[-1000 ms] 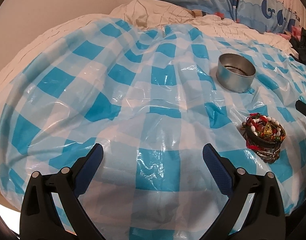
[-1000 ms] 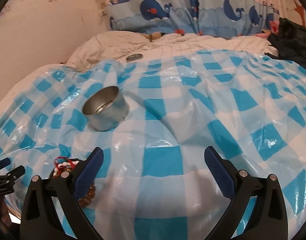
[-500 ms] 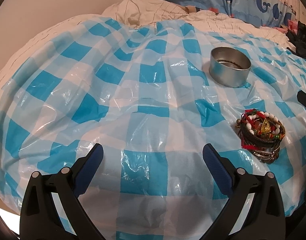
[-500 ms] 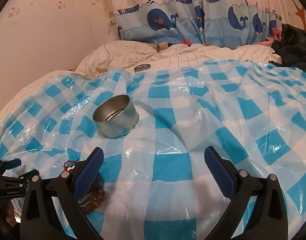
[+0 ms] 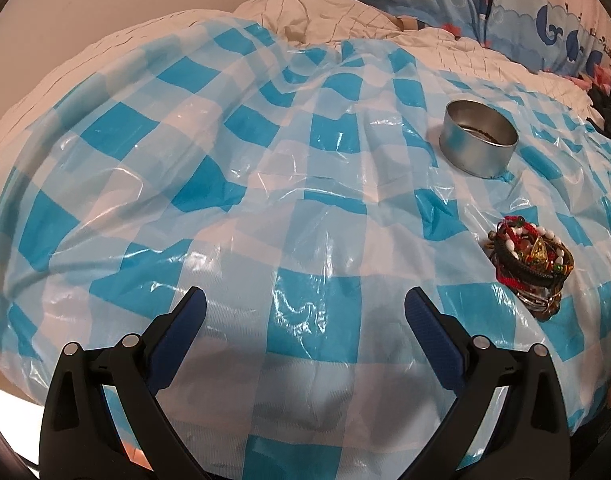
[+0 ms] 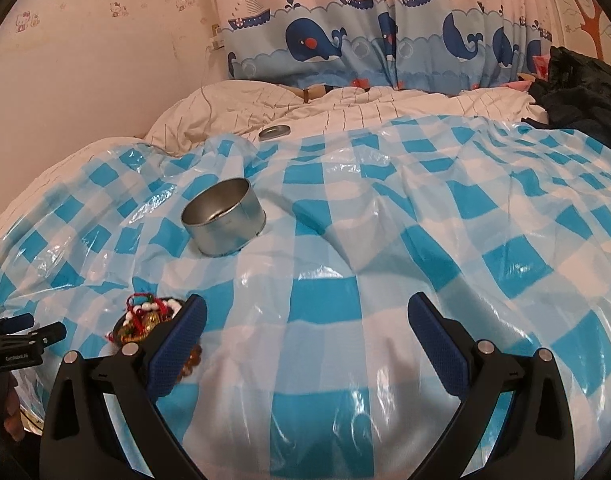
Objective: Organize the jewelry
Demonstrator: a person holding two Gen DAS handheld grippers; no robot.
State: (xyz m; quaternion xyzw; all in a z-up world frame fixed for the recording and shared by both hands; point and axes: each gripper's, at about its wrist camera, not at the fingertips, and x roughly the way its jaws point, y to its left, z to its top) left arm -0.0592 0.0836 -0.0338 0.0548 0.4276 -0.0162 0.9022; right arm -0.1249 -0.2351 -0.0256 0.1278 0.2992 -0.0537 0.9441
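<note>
A pile of bracelets and beaded jewelry (image 5: 530, 265) lies on the blue checked plastic sheet (image 5: 265, 184), at the right of the left wrist view. It also shows in the right wrist view (image 6: 145, 320), partly behind my right gripper's left finger. A round open metal tin (image 5: 478, 143) stands beyond the pile; in the right wrist view the tin (image 6: 224, 216) is left of centre. My left gripper (image 5: 304, 312) is open and empty, left of the pile. My right gripper (image 6: 306, 316) is open and empty, right of the pile. The left gripper (image 6: 25, 330) shows at the left edge of the right wrist view.
The sheet covers a bed with a white quilt (image 6: 345, 112). A metal lid (image 6: 274, 132) lies on the quilt behind the sheet. A whale-pattern curtain (image 6: 385, 48) hangs at the back. Dark clothing (image 6: 577, 96) lies at the far right.
Both grippers have pulled back and tilted up a little, so more of the wall and curtain shows. The jewelry pile and tin have not moved. Both grippers stay open.
</note>
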